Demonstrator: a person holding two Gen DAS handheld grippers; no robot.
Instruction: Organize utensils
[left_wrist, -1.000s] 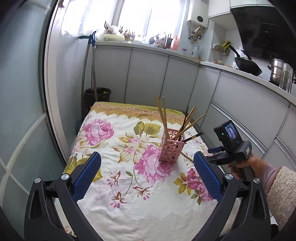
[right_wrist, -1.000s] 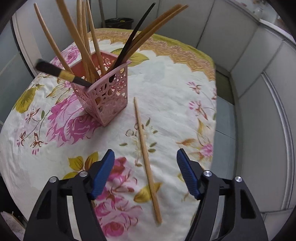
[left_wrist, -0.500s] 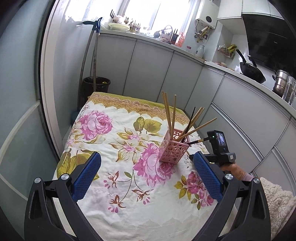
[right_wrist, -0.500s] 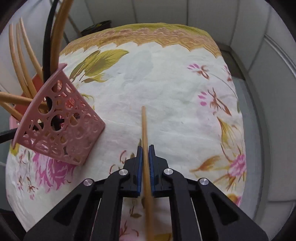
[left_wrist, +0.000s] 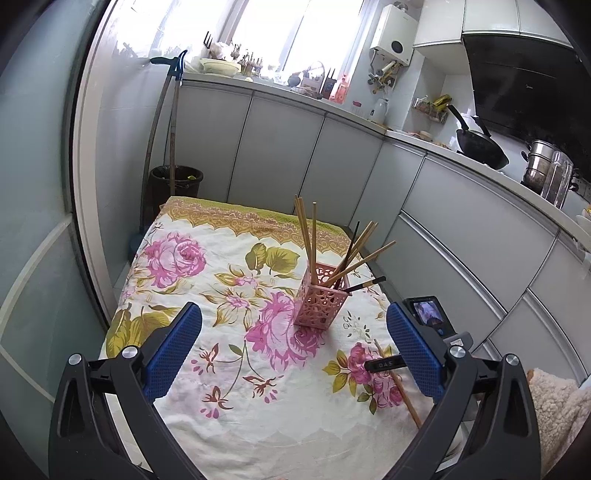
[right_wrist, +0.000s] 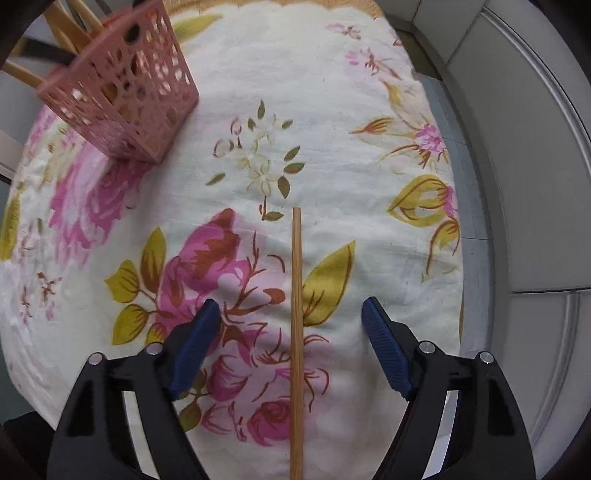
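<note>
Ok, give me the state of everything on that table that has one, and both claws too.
Pink basket: upright, holding chopsticks.
Loose chopstick: flat on the flowered cloth, outside the basket, between the right claw's fingers, untouched.
Right claw: open, jaws have just been opening.
Left claw: open, empty.

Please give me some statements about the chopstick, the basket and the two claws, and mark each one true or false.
1. A single chopstick lies on the floral cloth between the open fingers of the right claw. True.
2. The pink basket is tipped over on its side. False: it stands upright with chopsticks in it.
3. The right claw grips the chopstick. False: its jaws have just been opening, and the pads stand apart from the stick.
4. The left claw is open and holds nothing. True.
</note>
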